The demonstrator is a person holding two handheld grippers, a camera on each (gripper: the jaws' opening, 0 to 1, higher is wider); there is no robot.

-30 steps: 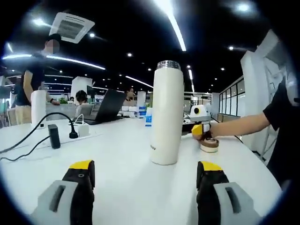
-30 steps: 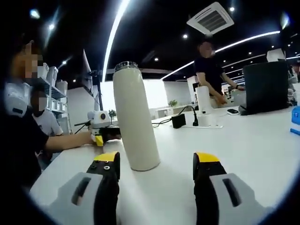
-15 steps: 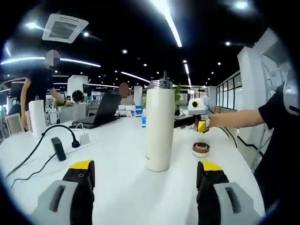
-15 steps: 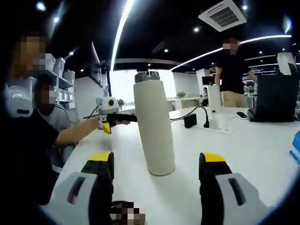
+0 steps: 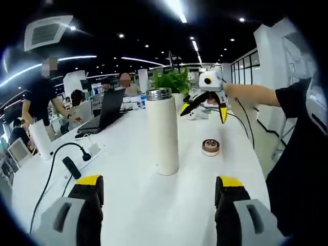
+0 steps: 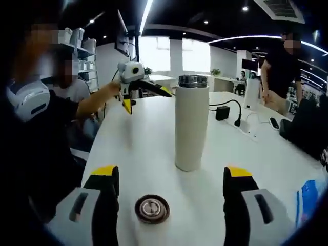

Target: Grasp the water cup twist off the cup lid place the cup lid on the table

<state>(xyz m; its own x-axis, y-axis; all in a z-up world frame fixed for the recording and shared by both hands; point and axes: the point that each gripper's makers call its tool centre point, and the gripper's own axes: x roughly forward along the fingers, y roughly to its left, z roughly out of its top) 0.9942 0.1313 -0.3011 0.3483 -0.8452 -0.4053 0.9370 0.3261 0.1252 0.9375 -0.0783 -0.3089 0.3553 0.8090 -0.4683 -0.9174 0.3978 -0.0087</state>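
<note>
Left gripper view: both hand-held grippers gape (2 empty); water cup upright, cup lid beside it, detail blurred.

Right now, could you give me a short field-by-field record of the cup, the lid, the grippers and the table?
cup: white, upright on table, lid off
lid: round, dark, flat on table beside cup, apart from it
left gripper: open, holding nothing, short of cup
right gripper: open, holding nothing, lid between its jaws' bases
table: white; also cables and a laptop
</note>
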